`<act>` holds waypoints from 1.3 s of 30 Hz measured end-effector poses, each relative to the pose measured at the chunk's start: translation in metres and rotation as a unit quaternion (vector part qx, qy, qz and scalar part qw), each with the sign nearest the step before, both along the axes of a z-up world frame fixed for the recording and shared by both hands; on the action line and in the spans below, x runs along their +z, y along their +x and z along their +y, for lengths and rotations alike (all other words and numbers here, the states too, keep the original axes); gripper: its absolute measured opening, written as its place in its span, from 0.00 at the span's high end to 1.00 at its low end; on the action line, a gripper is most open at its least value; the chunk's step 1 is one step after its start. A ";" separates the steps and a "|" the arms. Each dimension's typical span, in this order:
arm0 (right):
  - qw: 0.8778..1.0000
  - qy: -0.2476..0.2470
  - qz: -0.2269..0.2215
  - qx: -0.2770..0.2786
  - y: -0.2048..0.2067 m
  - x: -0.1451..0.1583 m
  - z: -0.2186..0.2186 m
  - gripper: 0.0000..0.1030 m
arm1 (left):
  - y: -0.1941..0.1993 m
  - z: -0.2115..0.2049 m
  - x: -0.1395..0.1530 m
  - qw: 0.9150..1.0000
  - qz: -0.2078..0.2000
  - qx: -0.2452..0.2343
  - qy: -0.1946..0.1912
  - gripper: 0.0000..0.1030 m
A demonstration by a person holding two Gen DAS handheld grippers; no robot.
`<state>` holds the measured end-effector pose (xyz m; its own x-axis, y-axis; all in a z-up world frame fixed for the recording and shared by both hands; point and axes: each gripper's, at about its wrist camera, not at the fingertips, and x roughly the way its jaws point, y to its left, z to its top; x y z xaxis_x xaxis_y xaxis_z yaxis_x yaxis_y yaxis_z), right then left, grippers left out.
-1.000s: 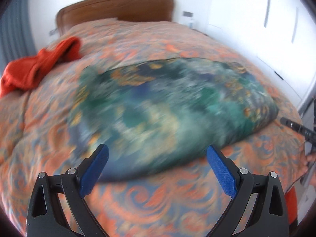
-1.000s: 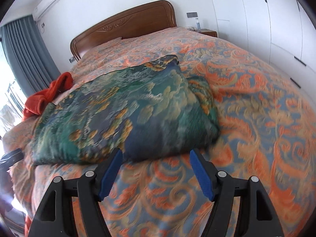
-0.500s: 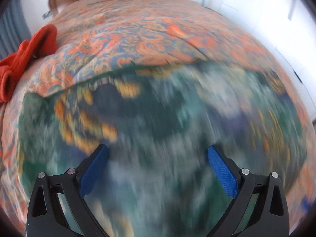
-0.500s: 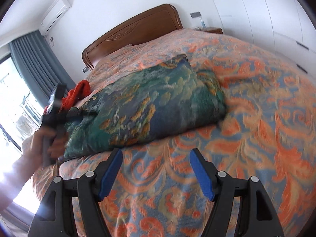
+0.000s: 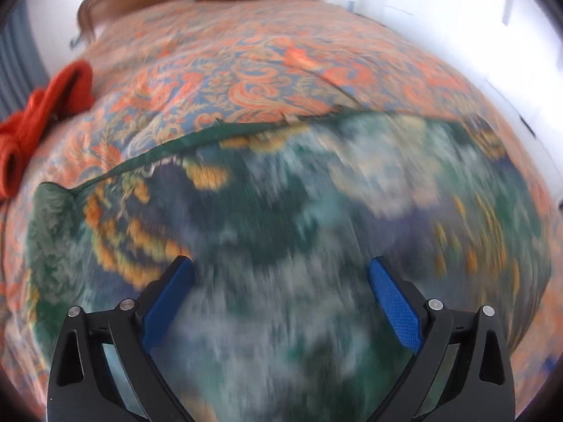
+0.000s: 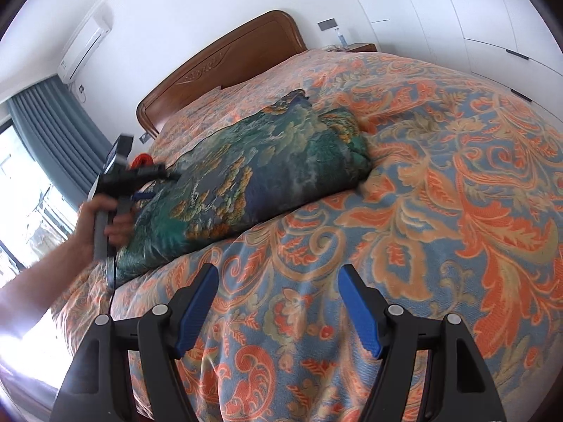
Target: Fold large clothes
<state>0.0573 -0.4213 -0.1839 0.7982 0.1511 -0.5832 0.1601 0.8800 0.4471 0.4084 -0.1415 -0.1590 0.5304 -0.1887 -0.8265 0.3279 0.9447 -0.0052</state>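
1. The folded green and blue garment [image 6: 253,179] lies on the bed [image 6: 440,183], in the half of the bed toward the left edge. Its long side runs from the near left edge up toward the wooden headboard [image 6: 225,59].
2. The left gripper [image 5: 280,274] hangs over the near part of the garment. Its jaws stand wide apart, and the blue pads [image 5: 394,306] have only the cloth surface below them. Whether the tips touch the cloth I cannot tell, because this view is blurred.
3. In the right wrist view the person's left hand [image 6: 102,221] holds this gripper at the left end of the garment, near the left edge of the bed.
4. The right gripper [image 6: 278,281] is above the bare orange-patterned bedcover, near the foot edge of the bed and apart from the garment. Its jaws are wide apart and hold nothing.
5. A red cloth [image 5: 42,112] lies near the left edge of the bed, beyond the garment, toward the headboard.
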 end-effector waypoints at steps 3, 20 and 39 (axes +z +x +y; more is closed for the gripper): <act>1.000 0.004 -0.002 -0.005 0.000 0.000 -0.003 0.30 | -0.040 0.004 -0.001 1.000 -0.014 -0.021 0.000 0.03; 0.994 0.088 0.016 -0.061 0.074 -0.018 -0.033 0.26 | -0.129 -0.038 0.002 0.987 -0.041 -0.154 -0.027 0.03; 0.993 -0.027 -0.053 -0.102 0.121 0.016 -0.003 0.71 | -0.116 -0.033 0.091 0.979 -0.035 -0.185 -0.081 0.01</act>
<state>0.1783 -0.4241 -0.1684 0.8663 -0.0491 -0.4971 0.2920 0.8571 0.4243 0.2925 -0.1749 -0.0676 0.4553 -0.5040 -0.7340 0.6519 0.7502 -0.1107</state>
